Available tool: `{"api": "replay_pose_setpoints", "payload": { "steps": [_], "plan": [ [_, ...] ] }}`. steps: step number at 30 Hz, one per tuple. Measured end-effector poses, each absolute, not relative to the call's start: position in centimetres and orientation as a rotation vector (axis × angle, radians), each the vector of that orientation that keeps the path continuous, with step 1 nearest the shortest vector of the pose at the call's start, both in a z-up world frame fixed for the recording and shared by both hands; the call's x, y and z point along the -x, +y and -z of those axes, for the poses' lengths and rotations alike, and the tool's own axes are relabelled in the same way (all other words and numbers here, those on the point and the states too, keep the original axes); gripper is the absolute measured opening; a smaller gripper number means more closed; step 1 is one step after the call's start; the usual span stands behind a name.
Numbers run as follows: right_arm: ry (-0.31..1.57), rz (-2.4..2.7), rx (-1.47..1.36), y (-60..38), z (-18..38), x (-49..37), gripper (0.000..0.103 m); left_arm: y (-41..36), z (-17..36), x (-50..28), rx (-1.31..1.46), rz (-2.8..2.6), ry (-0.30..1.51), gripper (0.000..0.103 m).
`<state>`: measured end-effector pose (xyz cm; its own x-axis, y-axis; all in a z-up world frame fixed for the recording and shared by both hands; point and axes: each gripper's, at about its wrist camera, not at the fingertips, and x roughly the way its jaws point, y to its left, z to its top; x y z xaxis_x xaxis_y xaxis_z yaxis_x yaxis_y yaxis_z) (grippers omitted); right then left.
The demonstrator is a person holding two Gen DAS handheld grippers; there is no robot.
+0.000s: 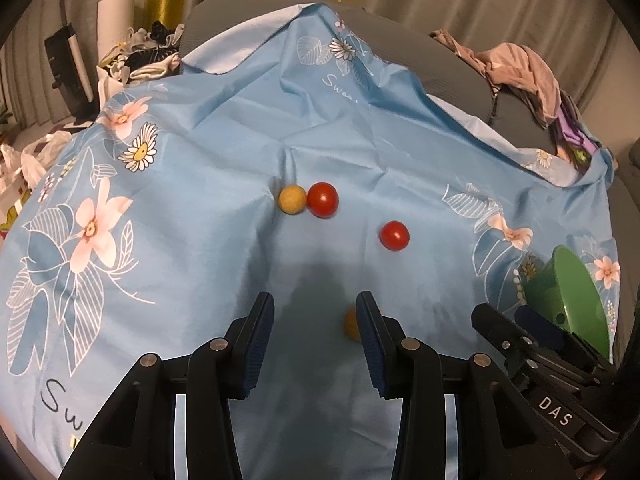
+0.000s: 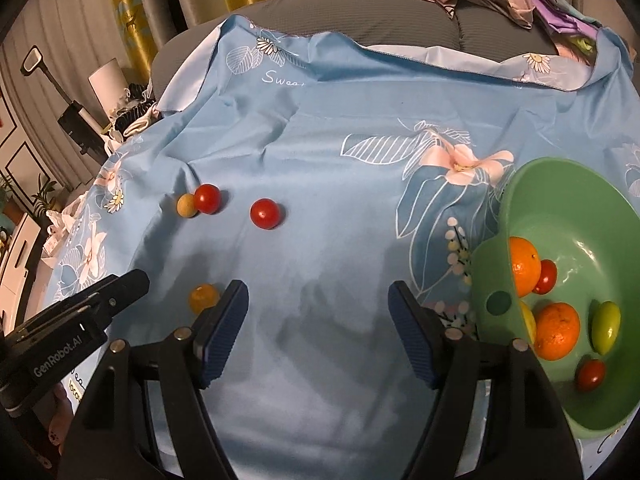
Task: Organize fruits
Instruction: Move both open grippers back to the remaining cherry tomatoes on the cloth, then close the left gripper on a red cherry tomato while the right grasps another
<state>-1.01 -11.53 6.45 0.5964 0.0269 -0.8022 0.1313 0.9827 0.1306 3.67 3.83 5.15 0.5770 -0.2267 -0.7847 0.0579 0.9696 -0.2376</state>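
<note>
Loose fruit lies on a blue flowered cloth (image 1: 200,184): a yellow ball-shaped fruit (image 1: 292,199) touching a red tomato (image 1: 323,199), a second red tomato (image 1: 394,235) to the right, and a small orange-yellow fruit (image 1: 351,323) partly hidden behind the right finger of my left gripper (image 1: 316,316). That gripper is open and empty above the cloth. My right gripper (image 2: 318,304) is open and empty, left of a green bowl (image 2: 560,200) holding two oranges (image 2: 556,330), tomatoes and a green fruit (image 2: 605,326). The small orange-yellow fruit (image 2: 203,297) sits by its left finger.
Grey cushions (image 2: 400,12) with heaped clothes (image 1: 524,68) lie behind the cloth. Clutter and a white lamp (image 1: 116,16) stand at the far left. The right gripper (image 1: 532,356) shows at the lower right of the left wrist view, next to the bowl (image 1: 576,292).
</note>
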Motion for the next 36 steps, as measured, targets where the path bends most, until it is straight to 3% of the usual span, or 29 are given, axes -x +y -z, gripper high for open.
{"api": "replay_pose_setpoints", "payload": {
  "steps": [27,30,36],
  "plan": [
    [0.921,0.025,-0.312,-12.3,-6.6,1.3,0.073,3.6,-4.2,-4.1,0.222,0.242,0.962,0.041],
    [0.925,0.012,-0.341,-12.5,-6.5,1.2,0.071,3.4,-3.7,-4.6,0.254,0.270,0.992,0.041],
    [0.928,-0.026,-0.438,-13.4,-6.2,0.6,0.056,2.3,-2.7,-5.0,0.243,0.316,1.049,0.041]
  ]
}}
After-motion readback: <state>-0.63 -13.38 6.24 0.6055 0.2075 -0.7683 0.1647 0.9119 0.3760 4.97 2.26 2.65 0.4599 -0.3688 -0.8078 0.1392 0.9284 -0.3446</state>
